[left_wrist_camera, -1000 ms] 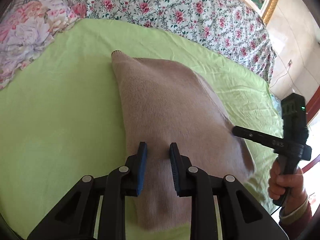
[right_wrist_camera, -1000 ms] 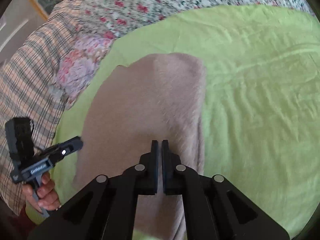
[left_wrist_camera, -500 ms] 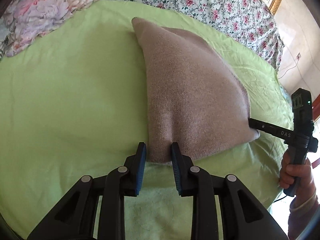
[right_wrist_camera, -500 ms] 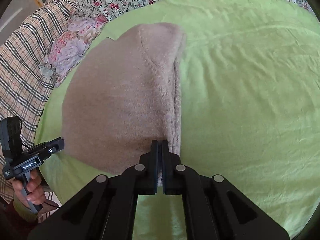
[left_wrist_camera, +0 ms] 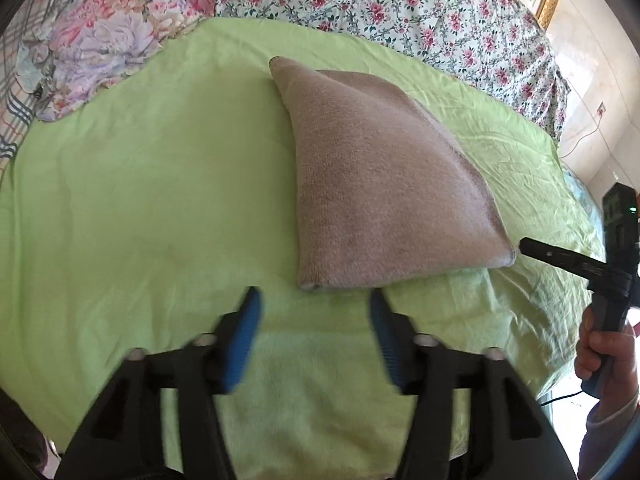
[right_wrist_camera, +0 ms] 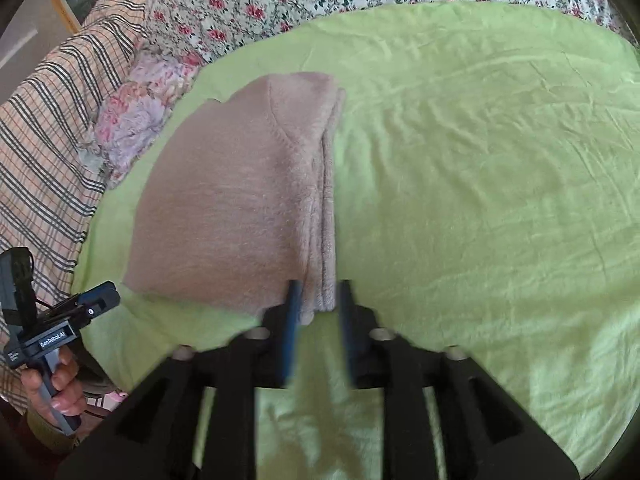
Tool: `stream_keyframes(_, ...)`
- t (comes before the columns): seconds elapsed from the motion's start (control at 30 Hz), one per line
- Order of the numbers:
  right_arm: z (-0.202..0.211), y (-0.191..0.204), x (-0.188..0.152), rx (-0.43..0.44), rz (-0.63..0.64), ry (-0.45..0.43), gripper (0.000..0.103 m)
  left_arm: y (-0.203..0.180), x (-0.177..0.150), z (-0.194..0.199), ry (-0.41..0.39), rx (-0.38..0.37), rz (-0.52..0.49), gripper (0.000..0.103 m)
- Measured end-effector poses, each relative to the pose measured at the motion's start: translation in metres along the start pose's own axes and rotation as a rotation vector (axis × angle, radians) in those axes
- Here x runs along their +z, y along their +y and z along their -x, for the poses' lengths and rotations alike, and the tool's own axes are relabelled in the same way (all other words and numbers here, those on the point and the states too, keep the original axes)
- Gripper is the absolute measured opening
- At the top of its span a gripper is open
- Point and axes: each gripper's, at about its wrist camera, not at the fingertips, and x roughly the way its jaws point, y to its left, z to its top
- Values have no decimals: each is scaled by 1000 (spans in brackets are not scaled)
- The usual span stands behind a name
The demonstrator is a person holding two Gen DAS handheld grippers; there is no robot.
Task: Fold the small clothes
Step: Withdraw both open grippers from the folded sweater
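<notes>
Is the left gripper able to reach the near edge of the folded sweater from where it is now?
Probably yes. The left gripper is open, the folded sweater lies flat just ahead on the green sheet, and nothing lies between them.

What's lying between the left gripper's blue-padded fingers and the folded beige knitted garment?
Nothing but a bare strip of the light green sheet, seen in the left wrist view. The open left gripper stops just short of the folded beige knitted garment.

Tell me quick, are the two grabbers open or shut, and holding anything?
Left hand-held gripper: open, holding nothing, just short of the folded beige sweater.
Right hand-held gripper: open, holding nothing, its fingers either side of the sweater's corner.
</notes>
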Motion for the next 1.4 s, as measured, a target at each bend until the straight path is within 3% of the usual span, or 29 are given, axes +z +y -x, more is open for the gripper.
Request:
stream_keyframes(0.03, 4, 4, -3, 10, 8, -10, 61, -2, -2, 3, -3, 4, -2, 64)
stream_keyframes(0.2, 14, 24, -22, 42, 64, -21, 62, -20, -16, 12, -7, 40, -61, 76)
stream_keyframes(0.53, 9, 40, -41, 45, 100, 10, 64, -27, -34, 26, -17, 75, -120, 78)
stream_keyframes(0.77, 8, 44, -32, 63, 111, -10, 73, -22, -17, 26, -25, 134, -126, 80)
stream_keyframes(1.1, -5, 47, -8, 78, 112, -5, 74, -24, 10, 19, -40, 207, -127, 82)
stream_keyframes(1.4, -14, 36, 33, 91, 69, -50, 77, -26, 40, 10, -54, 158, -116, 83)
